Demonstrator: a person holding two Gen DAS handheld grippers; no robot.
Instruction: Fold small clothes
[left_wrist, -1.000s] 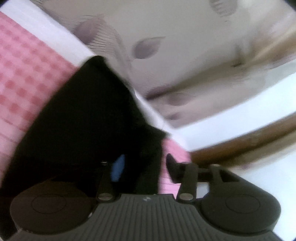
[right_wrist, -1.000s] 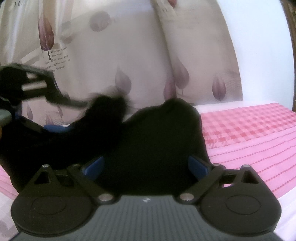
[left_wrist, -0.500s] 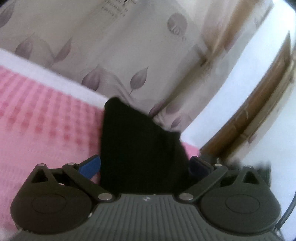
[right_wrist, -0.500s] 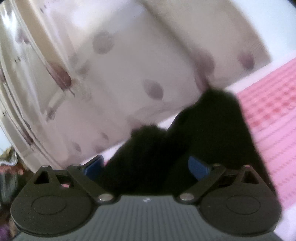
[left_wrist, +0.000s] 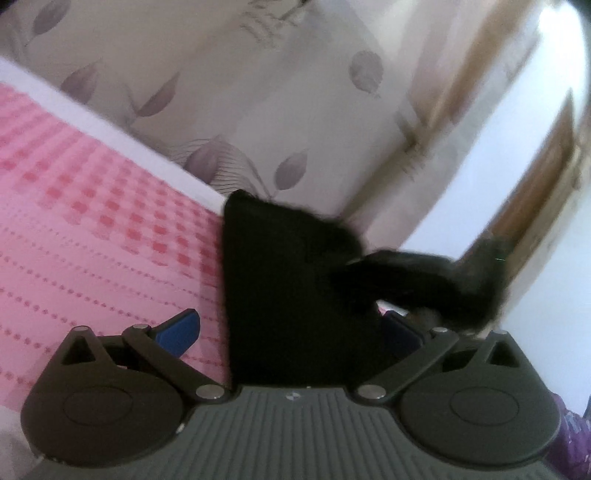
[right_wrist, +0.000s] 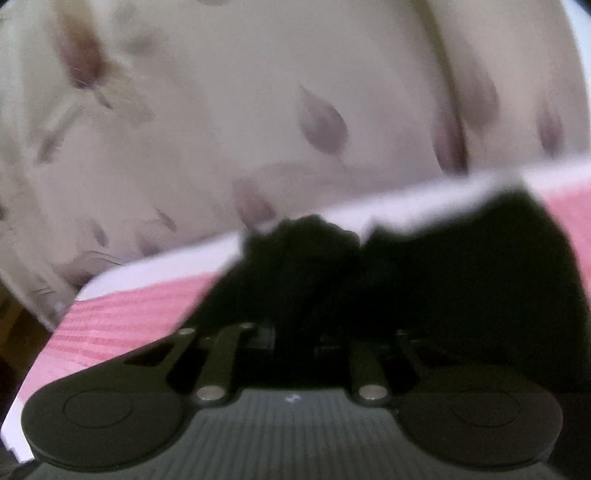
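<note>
Gaping wide, left gripper (left_wrist: 291, 328) astride black garment (left_wrist: 288, 280); right gripper (right_wrist: 295, 332) just clamped onto it.

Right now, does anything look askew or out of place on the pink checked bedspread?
The small black fabric garment lies bunched at the pink checked bedspread edge, one corner pulled sideways, apparently by the right gripper. Otherwise nothing odd.

Soft daylight, motion blur throughout, fisheye bending at edges.

Leaf-print curtain (left_wrist: 258, 92) behind pink checked bedspread (left_wrist: 74, 221)
</note>
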